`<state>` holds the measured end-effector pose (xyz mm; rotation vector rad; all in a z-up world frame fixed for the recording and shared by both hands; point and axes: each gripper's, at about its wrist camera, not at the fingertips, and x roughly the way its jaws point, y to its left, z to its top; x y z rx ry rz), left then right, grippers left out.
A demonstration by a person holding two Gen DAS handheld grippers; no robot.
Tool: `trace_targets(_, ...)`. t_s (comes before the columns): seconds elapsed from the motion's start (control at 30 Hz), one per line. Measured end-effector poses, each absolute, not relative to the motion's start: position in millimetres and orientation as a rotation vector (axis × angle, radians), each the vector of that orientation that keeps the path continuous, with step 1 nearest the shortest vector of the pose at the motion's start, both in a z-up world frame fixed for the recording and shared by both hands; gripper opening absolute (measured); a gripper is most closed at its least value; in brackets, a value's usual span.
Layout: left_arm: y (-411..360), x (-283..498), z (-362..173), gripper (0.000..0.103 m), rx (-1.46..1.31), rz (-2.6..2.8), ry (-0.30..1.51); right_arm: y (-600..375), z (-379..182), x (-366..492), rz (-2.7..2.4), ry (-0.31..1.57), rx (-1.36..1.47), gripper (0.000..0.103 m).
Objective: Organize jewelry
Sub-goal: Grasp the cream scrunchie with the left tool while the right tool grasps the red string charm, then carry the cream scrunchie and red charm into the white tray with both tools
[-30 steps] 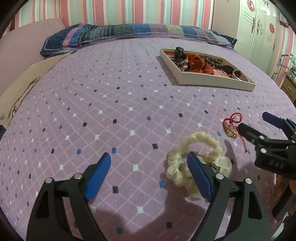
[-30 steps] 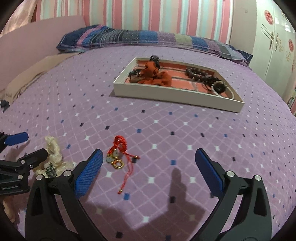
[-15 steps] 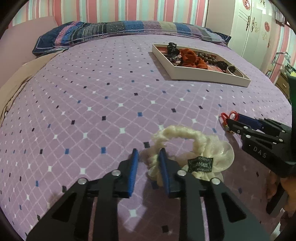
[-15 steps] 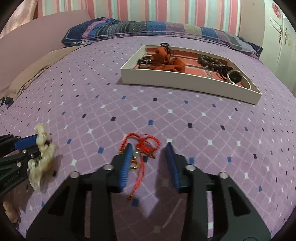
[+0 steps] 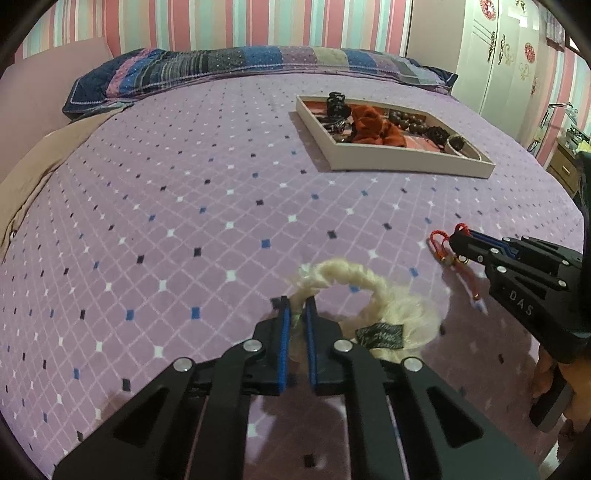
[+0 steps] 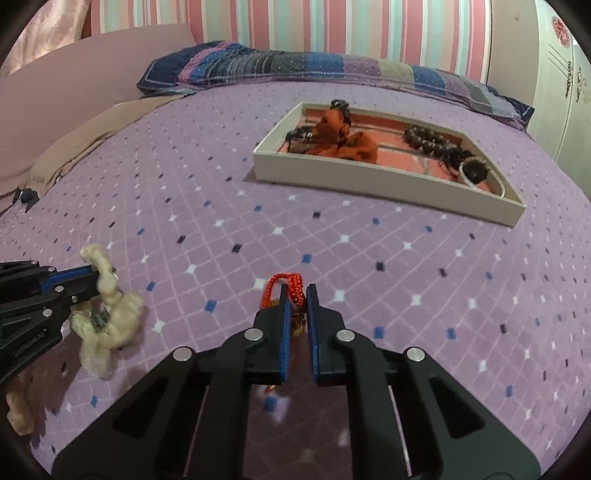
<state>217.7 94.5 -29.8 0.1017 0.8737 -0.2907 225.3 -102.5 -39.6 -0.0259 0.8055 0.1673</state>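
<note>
Both tools clamp scrunchie, bracelet.

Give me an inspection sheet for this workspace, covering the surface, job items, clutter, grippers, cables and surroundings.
Surface: purple bedspread with a diamond pattern.
Job's things: cream scrunchie with a dark label, pinched at its loop; red cord charm with a gold ring, pinched; white tray farther up the bed, holding an orange scrunchie, dark beads and dark hair clips.
Clutter: beige cloth at the bed's left edge.
Grippers: left gripper shut on the cream scrunchie; right gripper shut on the red cord charm.
Cables: nothing seen.
Surroundings: striped wall, patchwork pillow, white wardrobe.
</note>
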Motion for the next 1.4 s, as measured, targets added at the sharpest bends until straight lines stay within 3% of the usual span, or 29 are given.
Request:
trace_targets(0.9,-23.8,311.4,66.6,0.008,0.066,-0.368,0.707,-233.2,26.8,309.7,0.078,0.686,0.035,0.009)
trace_targets(1.4,-68.9,444.0,36.7,0.008,0.033,-0.329,0.807,-260.6,4.1,407.7,0.067,0.749,0.022,0.009)
